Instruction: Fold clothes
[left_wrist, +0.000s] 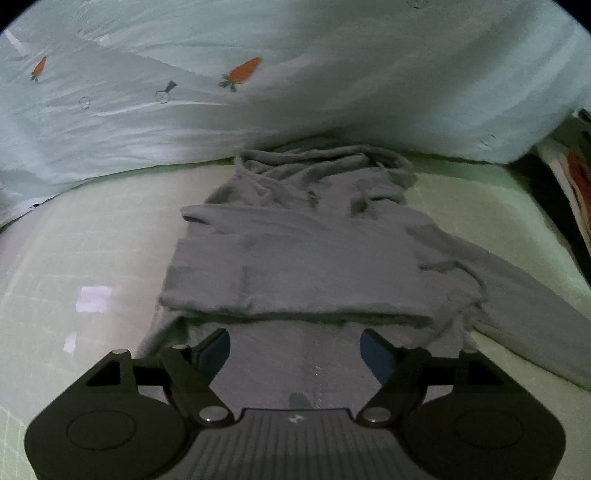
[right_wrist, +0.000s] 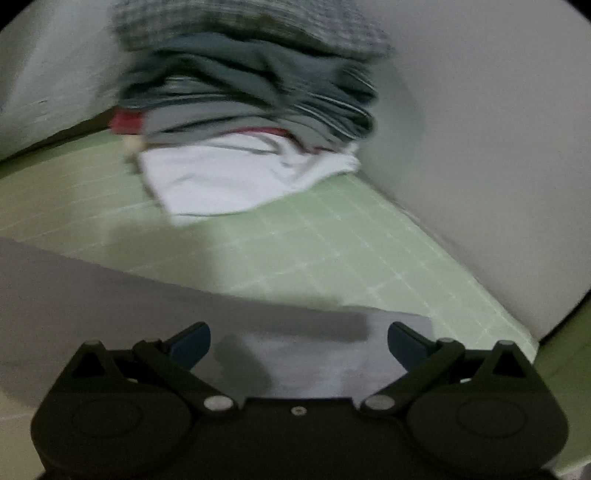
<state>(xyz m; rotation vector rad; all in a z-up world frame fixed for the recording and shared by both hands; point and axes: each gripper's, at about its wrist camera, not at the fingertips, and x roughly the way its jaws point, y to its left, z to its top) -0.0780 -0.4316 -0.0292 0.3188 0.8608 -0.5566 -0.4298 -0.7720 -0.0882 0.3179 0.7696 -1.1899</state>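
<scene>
A grey hoodie (left_wrist: 295, 258) lies partly folded on the green grid mat (left_wrist: 92, 240), its hood bunched at the far end and one sleeve (left_wrist: 517, 295) stretched out to the right. My left gripper (left_wrist: 295, 350) is open and empty, just above the hoodie's near edge. My right gripper (right_wrist: 299, 343) is open and empty over the grey sleeve's end (right_wrist: 314, 354), which lies on the mat (right_wrist: 332, 251).
A pale blanket with carrot prints (left_wrist: 240, 70) rises behind the hoodie. A stack of folded clothes (right_wrist: 251, 103) on a white garment (right_wrist: 229, 173) stands ahead of my right gripper, against a light wall (right_wrist: 480, 129).
</scene>
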